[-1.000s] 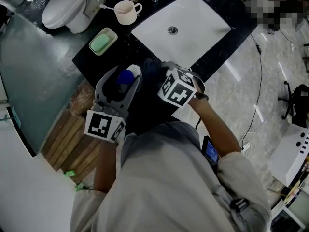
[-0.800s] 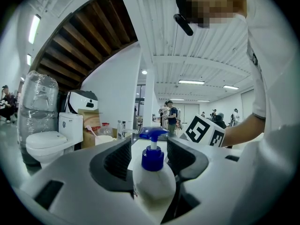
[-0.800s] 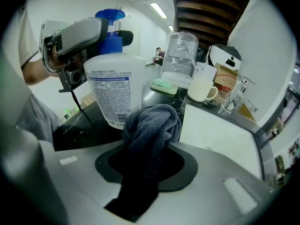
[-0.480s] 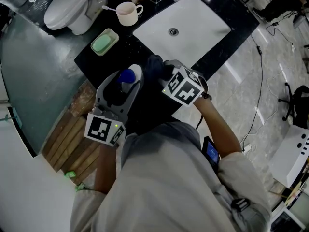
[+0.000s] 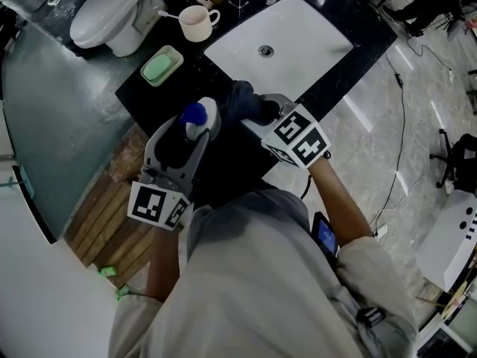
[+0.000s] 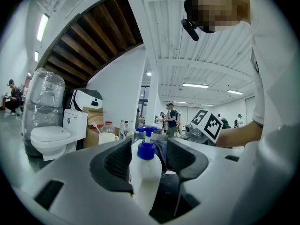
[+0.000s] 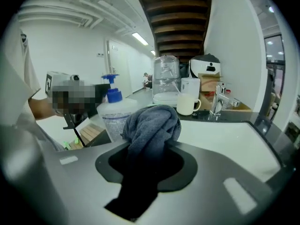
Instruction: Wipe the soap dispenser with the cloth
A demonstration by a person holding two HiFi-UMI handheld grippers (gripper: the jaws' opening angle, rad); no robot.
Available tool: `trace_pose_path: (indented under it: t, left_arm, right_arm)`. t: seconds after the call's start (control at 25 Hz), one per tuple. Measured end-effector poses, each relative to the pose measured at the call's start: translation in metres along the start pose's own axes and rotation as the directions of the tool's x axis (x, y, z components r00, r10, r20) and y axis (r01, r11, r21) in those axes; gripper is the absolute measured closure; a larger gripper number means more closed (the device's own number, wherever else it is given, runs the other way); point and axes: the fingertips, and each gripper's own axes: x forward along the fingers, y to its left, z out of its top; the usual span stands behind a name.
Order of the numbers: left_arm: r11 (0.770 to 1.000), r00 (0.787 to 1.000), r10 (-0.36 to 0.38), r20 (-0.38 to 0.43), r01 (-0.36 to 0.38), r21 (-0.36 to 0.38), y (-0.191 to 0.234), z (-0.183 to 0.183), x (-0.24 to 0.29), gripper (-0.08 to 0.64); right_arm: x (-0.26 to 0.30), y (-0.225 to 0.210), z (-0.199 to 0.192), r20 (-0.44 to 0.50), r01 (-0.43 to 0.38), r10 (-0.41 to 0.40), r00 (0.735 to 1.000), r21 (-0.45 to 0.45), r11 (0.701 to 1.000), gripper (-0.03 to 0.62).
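The left gripper (image 5: pixel 195 125) is closed partway on the soap dispenser (image 5: pixel 194 115). The white bottle with the blue pump is held upright between the two dark pads. In the left gripper view the bottle fills most of the gap between the jaws.

The right gripper (image 5: pixel 262 115) is clamped on the cloth (image 5: pixel 242 101). A bunched dark grey-blue wad sticks out past the jaw tips, and a darker tail hangs back into the jaw opening. The wad is held at the right side of the dispenser body, below the pump. It looks pressed against the bottle or just beside it, but contact cannot be confirmed.

Both grippers are over the near edge of the black counter (image 5: pixel 186 77). The white sink (image 5: pixel 313 21) is set in the counter beyond them, with a faucet (image 7: pixel 217 100) at its far end. A green soap dish (image 5: pixel 160 64) and a cream mug (image 5: pixel 195 21) stand on the counter to the left of the sink. A white toilet (image 5: pixel 104 10) is seen past the counter.
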Motion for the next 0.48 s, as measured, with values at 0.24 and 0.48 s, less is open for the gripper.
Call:
trace_pose_path:
  t: [0.24,0.48]
  left_arm:
    - [0.999,1.000,0.029,0.013,-0.029,-0.013,-0.005,0.001,-0.011,0.339]
    - [0.998,0.998,0.049,0.050,-0.048,-0.028,-0.015,0.009,-0.020,0.358]
  right_arm:
    - [-0.022,0.008,0.011,0.113,-0.035,0.025,0.993,0.087,0.996,0.474]
    - [-0.050,0.022,0.024,0.204,-0.087,0.064,0.977,0.106,0.991,0.476]
